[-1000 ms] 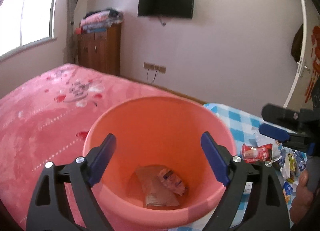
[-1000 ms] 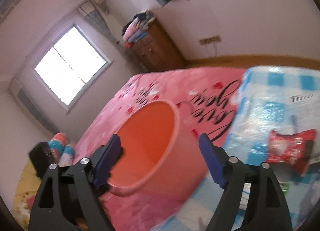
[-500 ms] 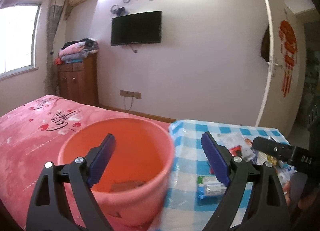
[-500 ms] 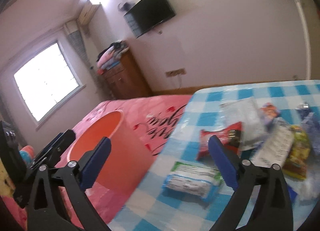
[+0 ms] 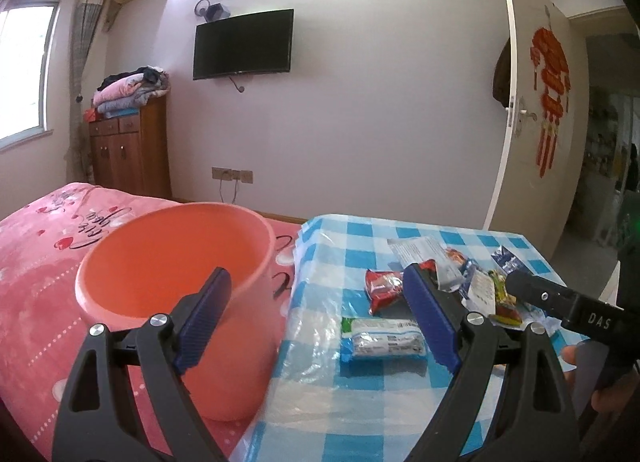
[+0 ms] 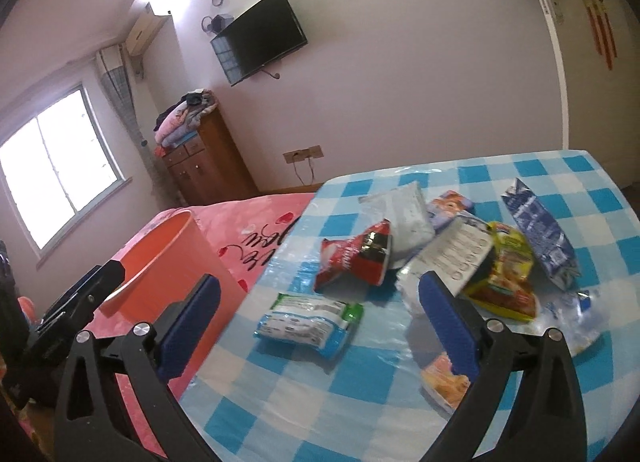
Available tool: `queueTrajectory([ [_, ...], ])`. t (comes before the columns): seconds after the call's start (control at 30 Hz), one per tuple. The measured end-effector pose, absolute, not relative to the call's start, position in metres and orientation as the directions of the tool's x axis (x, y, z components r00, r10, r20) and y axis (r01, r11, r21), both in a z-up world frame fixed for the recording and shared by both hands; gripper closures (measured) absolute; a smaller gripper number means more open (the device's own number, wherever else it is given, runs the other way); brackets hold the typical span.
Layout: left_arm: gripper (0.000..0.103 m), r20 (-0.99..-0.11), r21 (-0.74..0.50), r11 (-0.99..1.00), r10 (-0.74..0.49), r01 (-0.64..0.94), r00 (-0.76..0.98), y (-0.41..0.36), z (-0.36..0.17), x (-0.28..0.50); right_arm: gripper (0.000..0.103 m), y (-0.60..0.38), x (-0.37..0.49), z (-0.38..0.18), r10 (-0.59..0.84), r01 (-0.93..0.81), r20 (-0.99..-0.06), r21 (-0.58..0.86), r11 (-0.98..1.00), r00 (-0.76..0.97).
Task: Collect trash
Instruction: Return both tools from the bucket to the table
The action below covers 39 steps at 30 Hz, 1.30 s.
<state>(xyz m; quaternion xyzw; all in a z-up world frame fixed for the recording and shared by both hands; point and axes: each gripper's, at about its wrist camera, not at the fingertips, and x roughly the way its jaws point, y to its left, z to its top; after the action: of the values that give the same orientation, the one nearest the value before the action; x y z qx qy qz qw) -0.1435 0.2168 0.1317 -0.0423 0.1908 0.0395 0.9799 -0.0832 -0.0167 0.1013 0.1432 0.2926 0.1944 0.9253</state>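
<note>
An orange-pink bucket [image 5: 172, 262] [image 6: 160, 258] stands on the pink bed, against the edge of the table with the blue check cloth [image 5: 360, 402] [image 6: 304, 414]. On the cloth lie a white, blue and green packet [image 5: 382, 344] [image 6: 308, 322], a red packet [image 5: 384, 288] [image 6: 352, 262] and a heap of several wrappers [image 5: 472, 278] [image 6: 500, 262]. My left gripper [image 5: 316, 276] is open and empty, spanning the bucket's right rim and the table's near corner. My right gripper [image 6: 319, 281] is open wide and empty, above the white, blue and green packet.
The pink bed [image 5: 48, 246] fills the left. A wooden cabinet [image 5: 128, 153] piled with clothes, a wall television [image 5: 242, 43] and a white door [image 5: 532, 121] stand behind. A person's hand [image 5: 600, 386] holds the right gripper's handle at the lower right.
Both views swung from the bucket towards the table, so the wrappers now lie ahead. The right gripper's jaws spread wider. The left gripper stayed open.
</note>
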Motion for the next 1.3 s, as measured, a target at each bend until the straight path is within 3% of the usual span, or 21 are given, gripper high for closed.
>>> queueTrajectory([
  [0.27,0.015,-0.411,-0.096,0.993,0.026,-0.072,0.911,0.203,0.118,-0.145,0.005,-0.042,-0.095,0.088,0.409,-0.232,-0.493,0.381,0.895,0.768],
  [1.3,0.015,-0.563,0.010,0.994,-0.081,0.104,0.822,0.078,0.075,-0.103,0.005,-0.168,-0.099,0.033,0.276,0.017,-0.559,0.462,0.887,0.782],
])
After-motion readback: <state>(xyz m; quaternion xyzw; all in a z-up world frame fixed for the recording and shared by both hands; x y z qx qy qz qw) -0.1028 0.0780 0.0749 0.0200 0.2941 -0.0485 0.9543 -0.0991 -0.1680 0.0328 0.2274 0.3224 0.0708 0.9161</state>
